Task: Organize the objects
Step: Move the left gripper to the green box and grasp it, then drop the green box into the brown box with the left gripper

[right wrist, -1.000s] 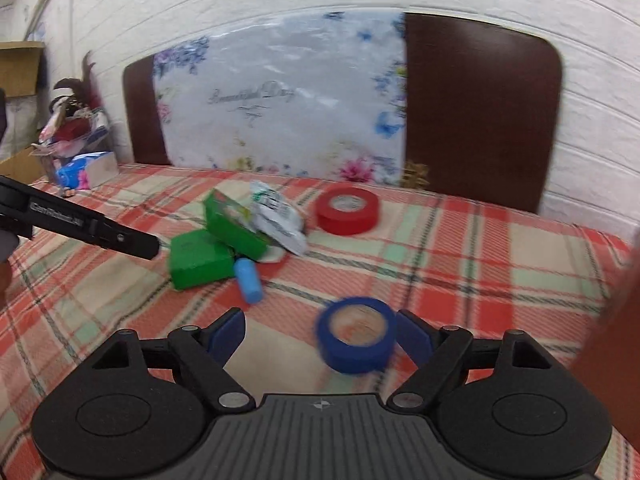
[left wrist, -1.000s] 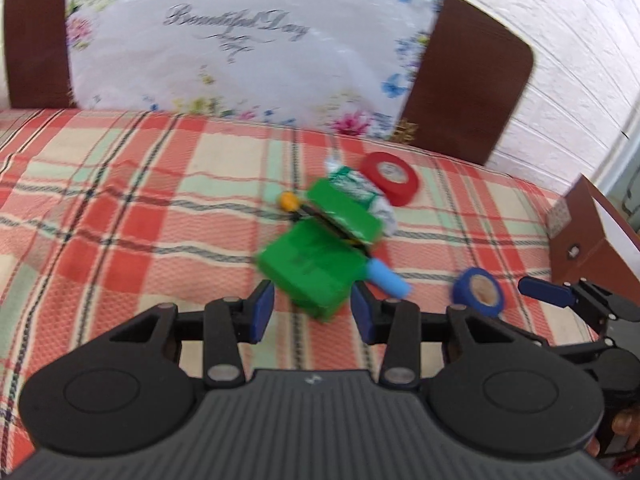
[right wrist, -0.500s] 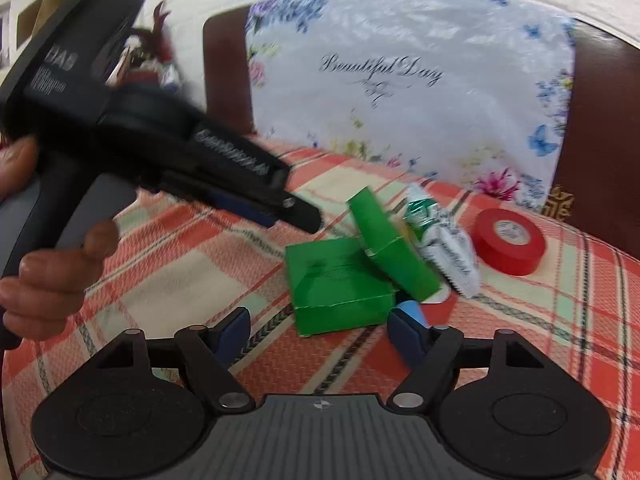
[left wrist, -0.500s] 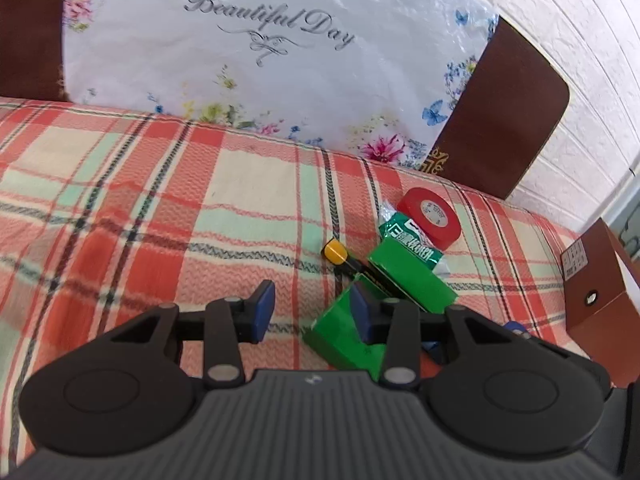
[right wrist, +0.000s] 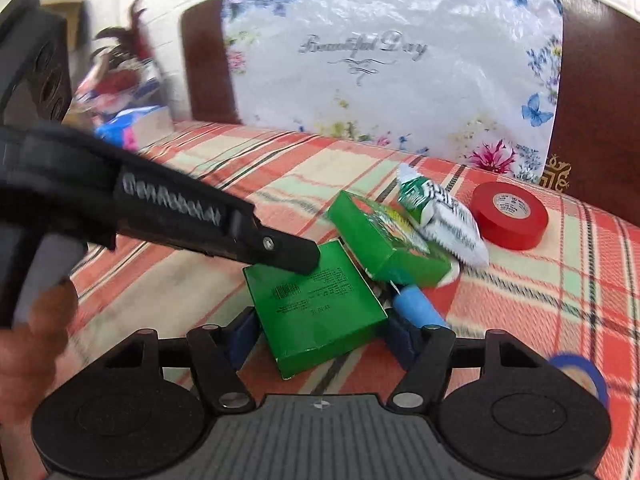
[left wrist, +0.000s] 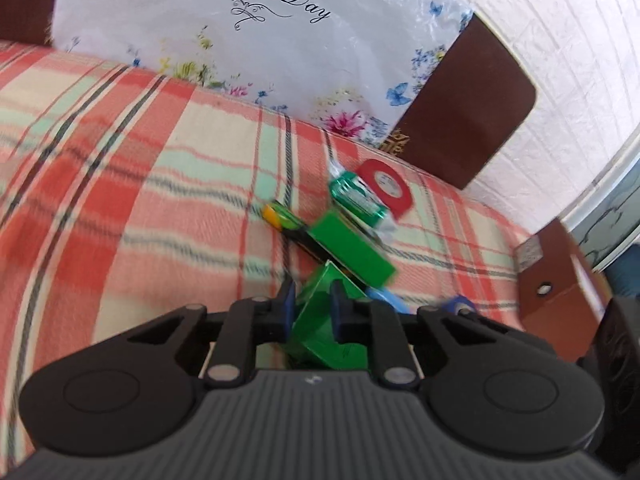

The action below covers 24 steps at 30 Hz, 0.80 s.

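Observation:
A flat green box (right wrist: 316, 312) lies on the plaid cloth. My left gripper (left wrist: 310, 310) is shut on its edge (left wrist: 320, 328); in the right wrist view its black finger (right wrist: 280, 250) rests on the box's far corner. My right gripper (right wrist: 322, 340) is open, its pads on either side of the box's near end. A second green box (right wrist: 384, 240) leans on the first one. A green-white packet (right wrist: 440, 216), a blue tube (right wrist: 418, 308), a red tape roll (right wrist: 508, 216) and a blue tape roll (right wrist: 580, 376) lie nearby.
A brown cardboard box (left wrist: 560, 276) stands at the right edge of the cloth. A floral plastic-covered chair back (right wrist: 392, 60) stands behind the table. Clutter with a blue-white packet (right wrist: 132, 124) sits at the far left. An orange-tipped item (left wrist: 280, 216) lies beside the second box.
My left gripper moved in and closed on the flat green box. My right gripper advanced until its open pads straddle the box's near end.

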Available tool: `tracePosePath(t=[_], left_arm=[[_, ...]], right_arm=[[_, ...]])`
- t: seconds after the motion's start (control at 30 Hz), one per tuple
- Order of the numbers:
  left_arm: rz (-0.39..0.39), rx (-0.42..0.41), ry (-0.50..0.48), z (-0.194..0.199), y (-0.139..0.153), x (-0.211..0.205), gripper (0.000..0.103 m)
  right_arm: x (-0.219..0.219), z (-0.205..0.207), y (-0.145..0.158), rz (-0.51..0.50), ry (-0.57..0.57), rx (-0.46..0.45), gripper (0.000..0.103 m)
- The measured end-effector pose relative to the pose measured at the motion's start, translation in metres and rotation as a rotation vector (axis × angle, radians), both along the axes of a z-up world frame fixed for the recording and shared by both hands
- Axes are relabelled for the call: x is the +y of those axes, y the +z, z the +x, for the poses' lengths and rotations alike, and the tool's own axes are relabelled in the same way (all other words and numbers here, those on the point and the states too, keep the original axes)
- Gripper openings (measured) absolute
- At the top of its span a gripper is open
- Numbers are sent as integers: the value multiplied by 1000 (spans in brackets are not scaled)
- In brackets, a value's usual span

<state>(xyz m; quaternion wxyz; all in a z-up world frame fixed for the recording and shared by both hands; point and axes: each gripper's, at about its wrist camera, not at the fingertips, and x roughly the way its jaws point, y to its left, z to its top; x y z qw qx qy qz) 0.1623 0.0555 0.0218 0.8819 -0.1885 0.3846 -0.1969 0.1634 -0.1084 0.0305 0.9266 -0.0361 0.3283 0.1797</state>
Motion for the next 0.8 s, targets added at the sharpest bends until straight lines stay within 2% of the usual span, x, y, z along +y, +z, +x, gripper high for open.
tracePosePath(t=[0.13,0.3,0.47,0.67,0.8], left_arm=[[7,-9,-26,-26,14,-21,19],[25,-123,-161,-34,60,-85,17],[55,-245,-337,-35,96,-181,17],[55,-319,-497,-34,116,-282,17],[65,-348,-553,-32,119,-331,17]], right_arm=[[-10,-33,6,-5,1,-26,65],[-49,-64,26,-18,-67,-112,65],[-117,-89,53,-14,-232,-210,64],[-203,-113,74,-26,-446,-282,64],[-249,-119,82,-36,-557,-308,64]])
